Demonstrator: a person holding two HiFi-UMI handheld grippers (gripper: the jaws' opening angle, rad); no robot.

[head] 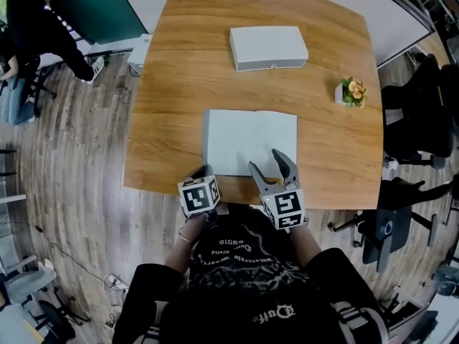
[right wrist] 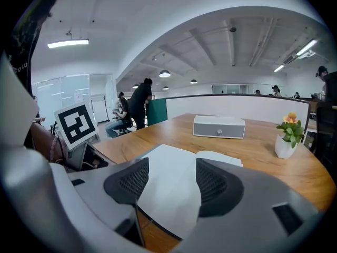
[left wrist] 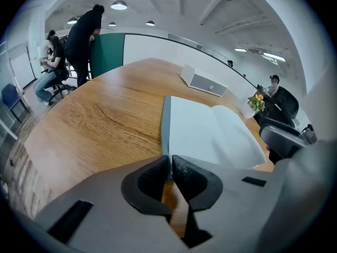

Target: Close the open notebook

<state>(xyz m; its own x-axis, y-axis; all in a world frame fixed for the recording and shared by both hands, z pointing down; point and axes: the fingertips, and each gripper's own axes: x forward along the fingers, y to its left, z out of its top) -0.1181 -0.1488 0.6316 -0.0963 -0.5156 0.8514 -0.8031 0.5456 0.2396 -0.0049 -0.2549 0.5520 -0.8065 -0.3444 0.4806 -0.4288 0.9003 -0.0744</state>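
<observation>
Left gripper (left wrist: pixel 170 162) pinches near-left corner of open grey-covered white-paged notebook (head: pixel 251 138); right gripper (head: pixel 264 162) spread, empty. Notebook lies flat; closing not begun.

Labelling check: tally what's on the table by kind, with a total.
notebook: 1
box: 1
potted plant: 1
Total: 3

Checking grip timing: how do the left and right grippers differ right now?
The left gripper has its jaws pinched on the left cover edge of the notebook; the right gripper has jaws apart, gripping nothing. Left sits at the near-left corner, right over the right page. Both are at its near edge.
</observation>
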